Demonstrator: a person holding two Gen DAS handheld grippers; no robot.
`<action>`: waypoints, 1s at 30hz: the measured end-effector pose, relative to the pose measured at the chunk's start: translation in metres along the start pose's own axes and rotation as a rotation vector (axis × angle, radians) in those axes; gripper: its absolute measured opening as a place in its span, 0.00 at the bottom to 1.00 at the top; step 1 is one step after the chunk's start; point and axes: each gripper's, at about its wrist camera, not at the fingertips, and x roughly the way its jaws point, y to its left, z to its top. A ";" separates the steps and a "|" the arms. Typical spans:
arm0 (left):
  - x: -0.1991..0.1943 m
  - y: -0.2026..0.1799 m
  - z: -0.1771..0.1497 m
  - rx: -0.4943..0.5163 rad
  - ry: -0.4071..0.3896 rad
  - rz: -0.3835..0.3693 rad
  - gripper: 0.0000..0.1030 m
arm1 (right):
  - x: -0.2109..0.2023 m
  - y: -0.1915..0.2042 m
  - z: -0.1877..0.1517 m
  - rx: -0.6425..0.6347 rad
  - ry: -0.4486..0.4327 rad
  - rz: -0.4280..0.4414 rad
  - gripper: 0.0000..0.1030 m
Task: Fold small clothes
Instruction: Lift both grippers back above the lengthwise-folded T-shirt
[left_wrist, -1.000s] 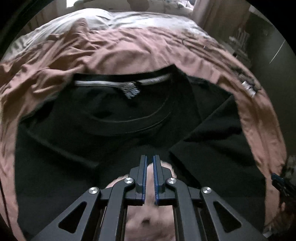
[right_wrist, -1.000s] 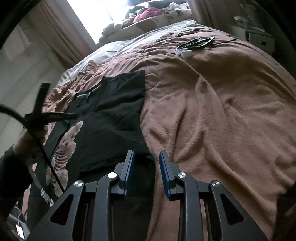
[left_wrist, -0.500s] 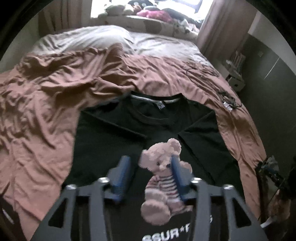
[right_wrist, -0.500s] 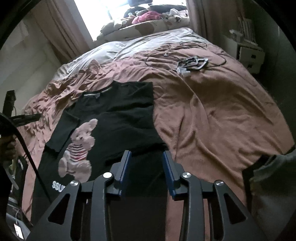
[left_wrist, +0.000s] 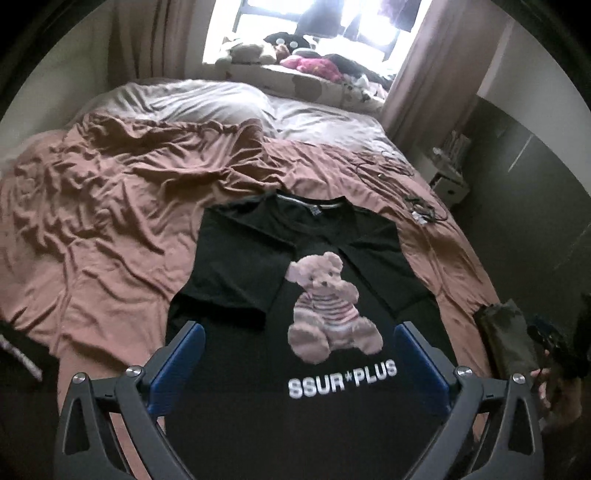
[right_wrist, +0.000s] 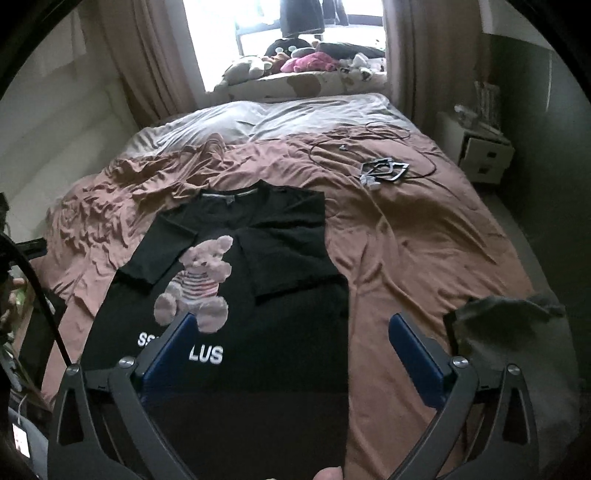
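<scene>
Below both claws | black teddy-bear T-shirt (left_wrist: 306, 406) runs lengthwise, collar far | left gripper (left_wrist: 295, 365) over centre, right gripper (right_wrist: 291, 354) at its right edge | we see both spread wide, empty

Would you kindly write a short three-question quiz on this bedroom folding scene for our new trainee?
1. True or false: both sleeves of the black T-shirt are folded in over its front.
2. Which lies on the brown blanket to the right of the shirt? A) a book B) a bundle of cables C) a shoe
3. Fill in: the left gripper and the right gripper are both ____, holding nothing.

Key: 1 true; 2 B; 3 open.
</scene>
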 end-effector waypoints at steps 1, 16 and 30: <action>-0.008 -0.001 -0.006 0.004 -0.006 0.001 1.00 | -0.007 0.001 -0.005 0.010 0.003 0.002 1.00; -0.131 -0.002 -0.091 -0.017 -0.135 -0.009 1.00 | -0.098 0.020 -0.057 0.035 -0.031 -0.017 1.00; -0.208 -0.004 -0.177 0.003 -0.261 -0.051 1.00 | -0.183 0.019 -0.125 0.008 -0.134 -0.009 1.00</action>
